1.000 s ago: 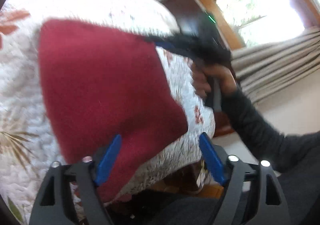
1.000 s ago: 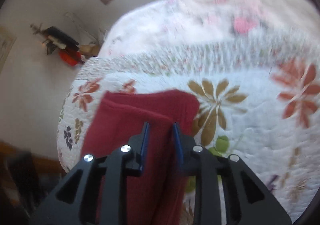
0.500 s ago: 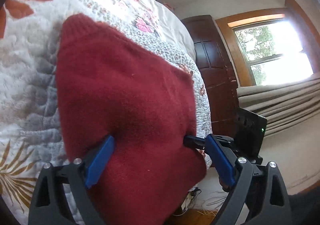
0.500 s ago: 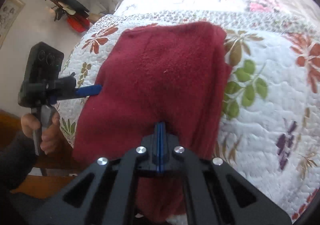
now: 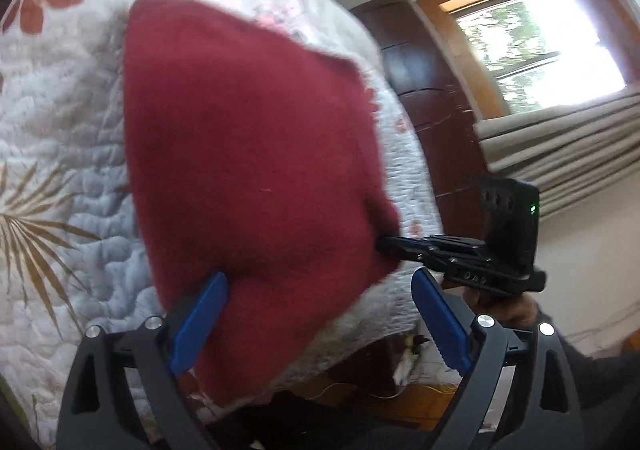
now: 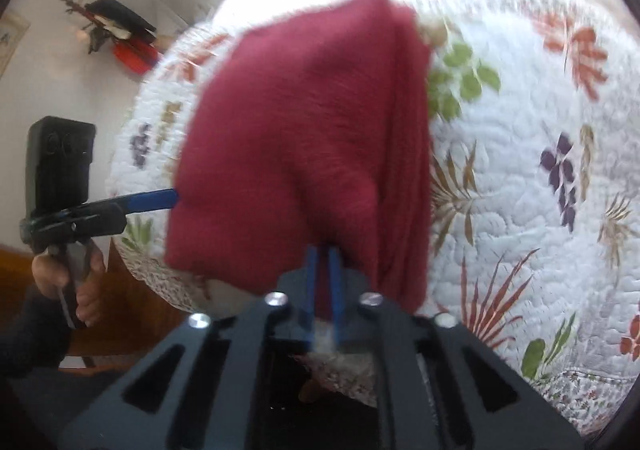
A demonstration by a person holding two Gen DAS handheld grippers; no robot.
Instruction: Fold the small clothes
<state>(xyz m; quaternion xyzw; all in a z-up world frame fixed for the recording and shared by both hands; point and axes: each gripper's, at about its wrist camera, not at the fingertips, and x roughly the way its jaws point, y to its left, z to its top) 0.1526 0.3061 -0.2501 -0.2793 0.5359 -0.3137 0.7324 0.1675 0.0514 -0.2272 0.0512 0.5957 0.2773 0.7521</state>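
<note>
A dark red knit garment (image 5: 248,154) lies folded on a white floral quilt (image 5: 60,210), near the bed's corner. My left gripper (image 5: 320,278) is open and straddles the garment's near edge, its left blue finger (image 5: 196,326) against the fabric. In the right wrist view the garment (image 6: 312,110) shows stacked layers along its right side. My right gripper (image 6: 322,254) is pinched on its near edge, the fabric puckering above the tips. From the left wrist view the right gripper (image 5: 386,244) bites the garment's right corner. The left gripper (image 6: 160,198) touches the garment's left edge.
The quilt (image 6: 520,170) drops off at the bed's edge close to both grippers, with wooden floor (image 5: 400,398) below. A dark wooden door (image 5: 432,110), a window (image 5: 540,42) and curtains (image 5: 560,142) stand behind. A wall shelf (image 6: 120,30) holds dark and red items. A hand (image 6: 64,274) holds the left gripper.
The right gripper closed on the garment's near edge and still pinches it, now with a slim gap between its fingers. The left gripper stayed open and shifted along the near edge.
</note>
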